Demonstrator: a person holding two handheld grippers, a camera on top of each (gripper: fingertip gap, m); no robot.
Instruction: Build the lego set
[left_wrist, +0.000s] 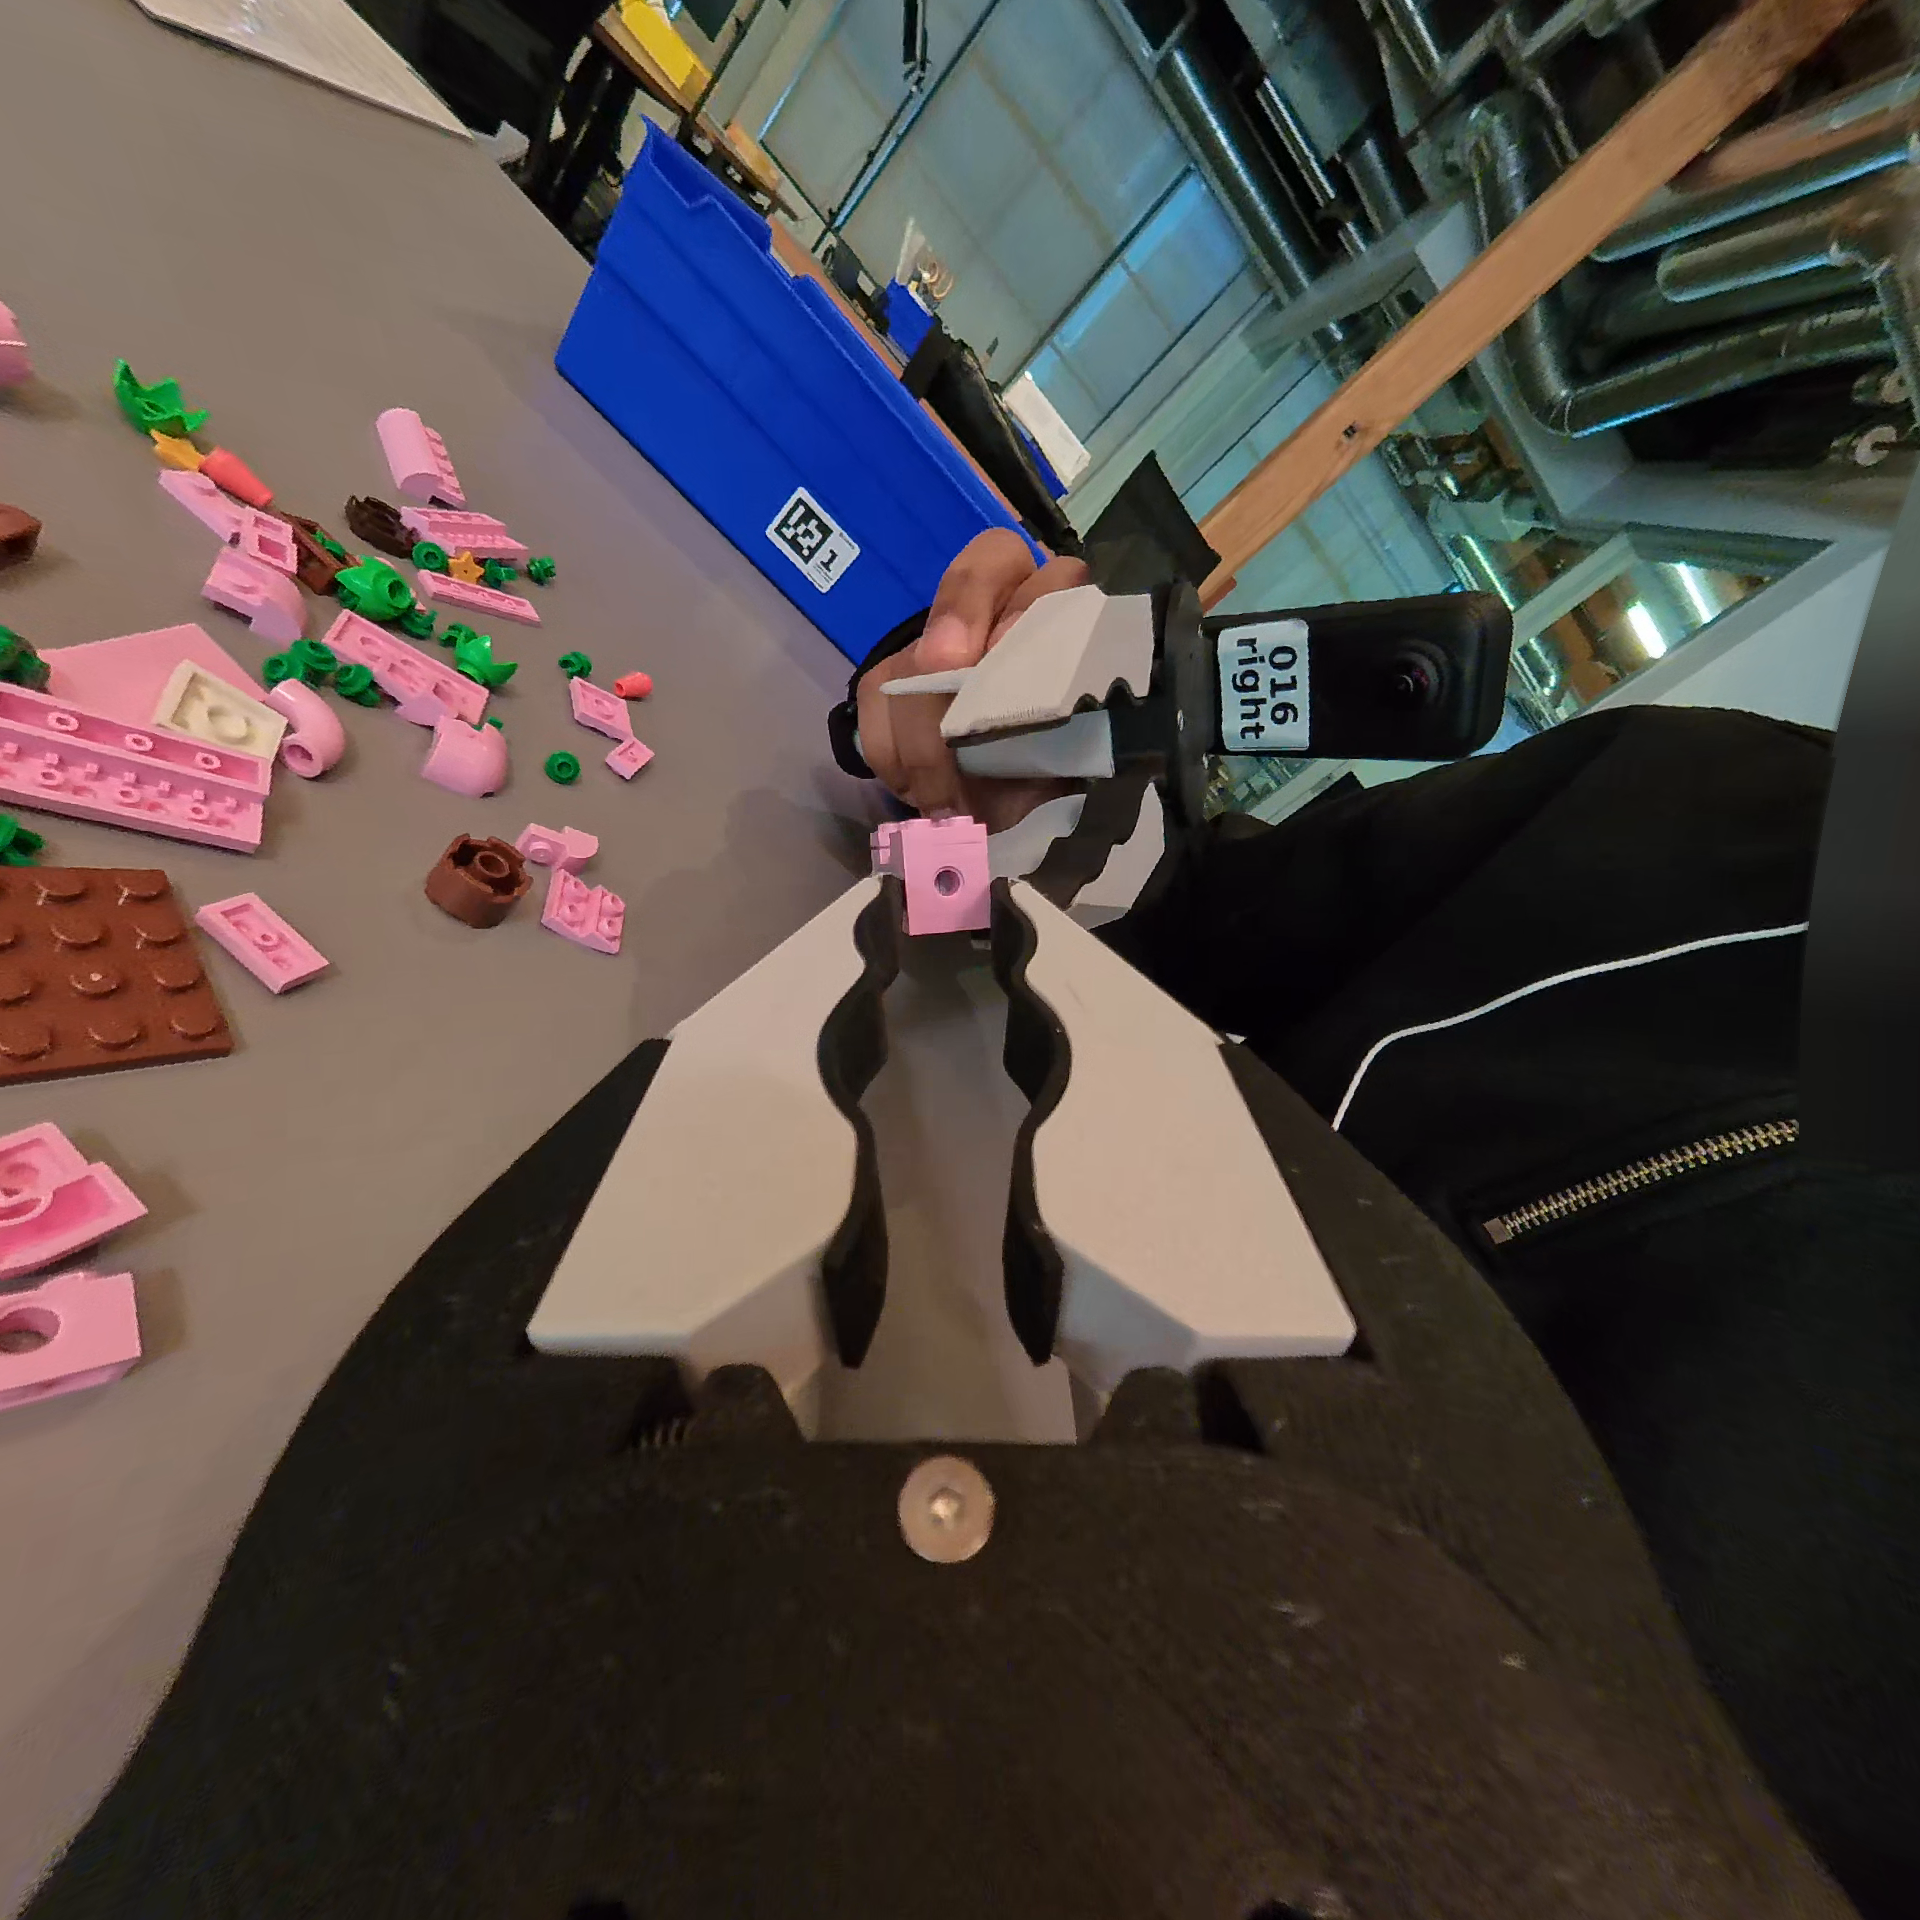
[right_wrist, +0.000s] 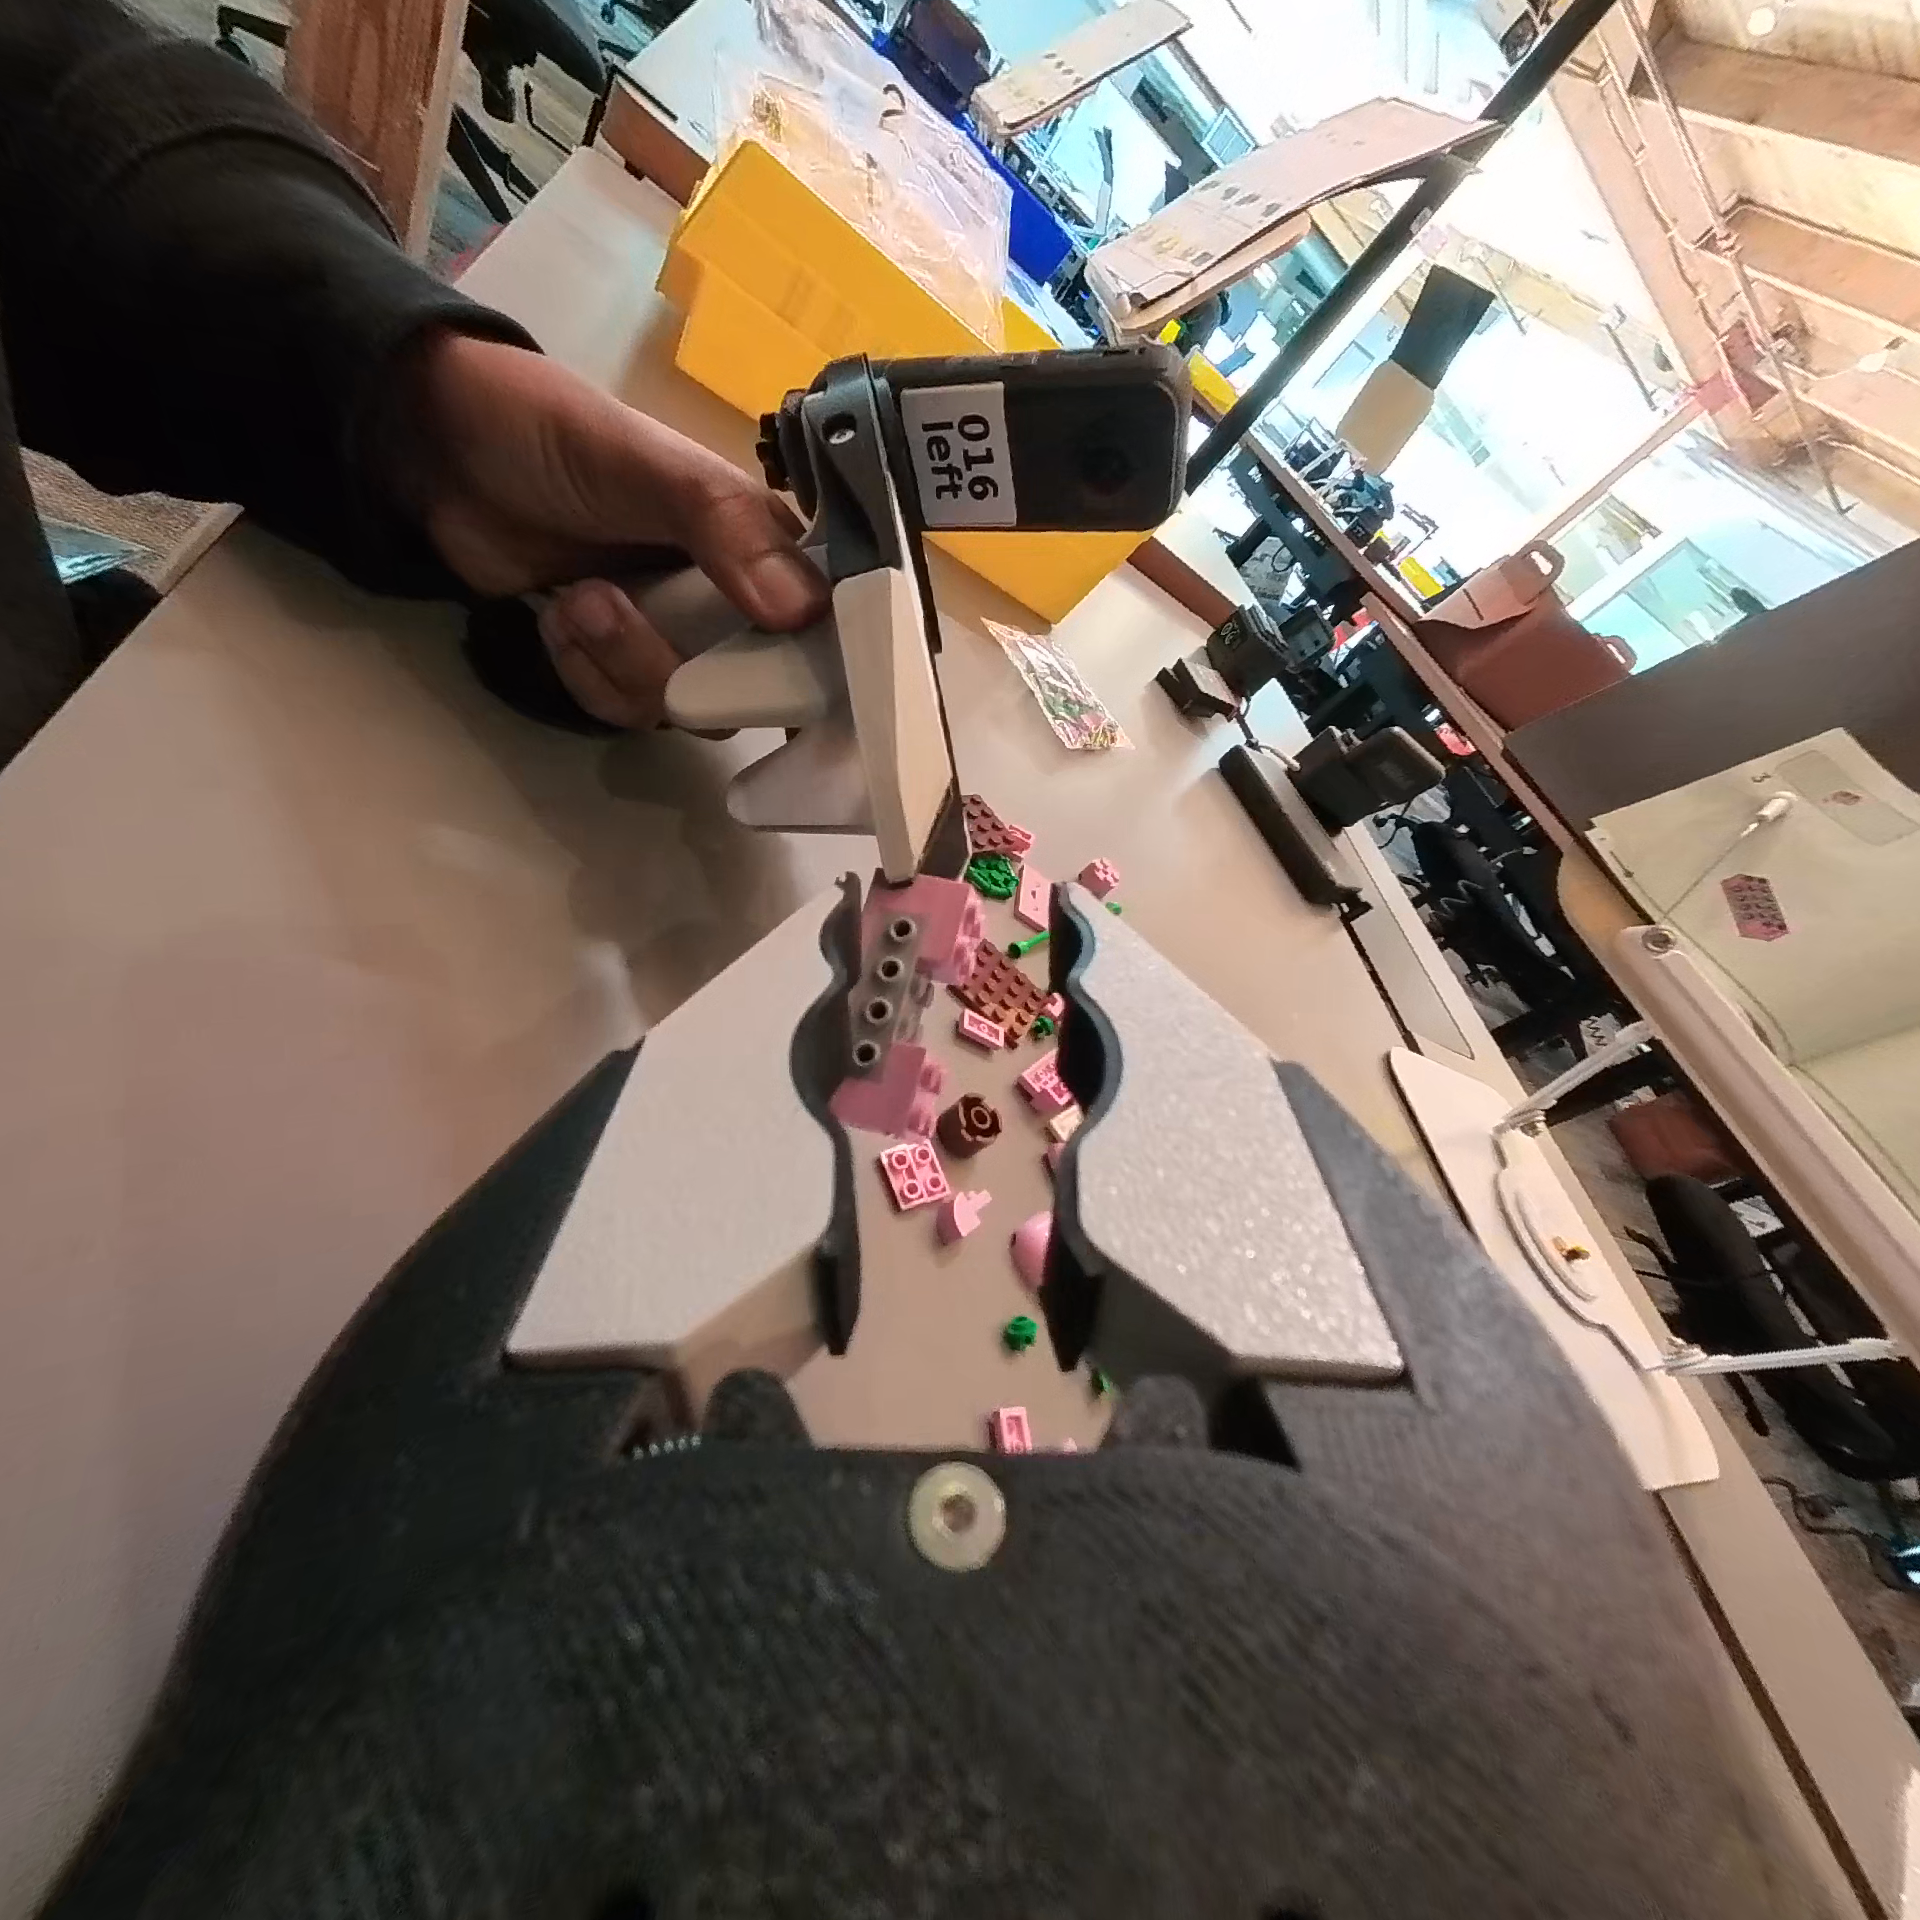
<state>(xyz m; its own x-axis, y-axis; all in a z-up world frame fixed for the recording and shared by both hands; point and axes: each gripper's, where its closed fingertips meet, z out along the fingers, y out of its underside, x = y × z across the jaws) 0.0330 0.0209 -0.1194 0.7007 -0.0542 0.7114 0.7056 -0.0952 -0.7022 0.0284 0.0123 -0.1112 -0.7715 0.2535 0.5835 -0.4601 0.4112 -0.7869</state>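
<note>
Grey table (left_wrist: 436, 1091) first, loose pink, green and brown pieces strewn across its left, a blue bin (left_wrist: 748, 395) at the far edge. Above the near edge the two tools meet. The left gripper (left_wrist: 940, 894) pinches a pink cube brick (left_wrist: 943, 878) at its very tips, fingers narrow. The right gripper (right_wrist: 951, 935) stands wide, nothing clamped; a pink-and-grey assembly (right_wrist: 894, 1008) lies against its left finger, long axis running along that finger, far end touching the left tool's tip. I'd say the cube presses onto that end next.
</note>
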